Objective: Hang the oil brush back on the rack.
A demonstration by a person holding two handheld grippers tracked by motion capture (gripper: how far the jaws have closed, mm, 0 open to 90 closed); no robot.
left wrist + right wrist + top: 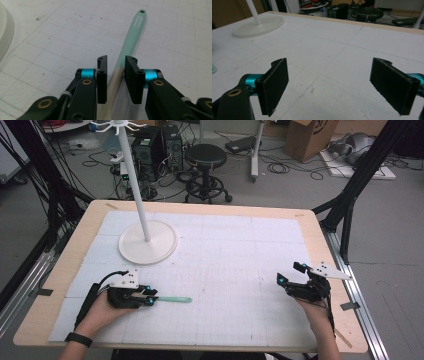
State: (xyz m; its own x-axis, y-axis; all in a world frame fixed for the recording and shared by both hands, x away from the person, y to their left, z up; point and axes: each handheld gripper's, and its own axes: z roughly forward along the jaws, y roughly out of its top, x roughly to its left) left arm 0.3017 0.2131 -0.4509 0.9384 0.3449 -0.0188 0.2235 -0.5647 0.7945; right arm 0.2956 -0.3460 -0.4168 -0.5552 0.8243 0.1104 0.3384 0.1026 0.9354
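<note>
Spatula (pixel 126 52) with mint-green handle lies flat on the white mat (pixel 225 265), at the near left part. The left gripper (pixel 150 296) has its jaws close on both sides of it, gap visible. The right gripper (pixel 329 85) hovers well apart, jaws wide apart. White stand (pixel 148 242) is farther back.

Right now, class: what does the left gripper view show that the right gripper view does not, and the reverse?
Left gripper view: a mint handle with a hole at its end, lying between the narrow-set jaws of the left gripper. Right gripper view: the right gripper wide open with nothing between its jaws, the stand's pole, a stool and the table's wooden edge. Both: the white gridded mat and the stand's base.
</note>
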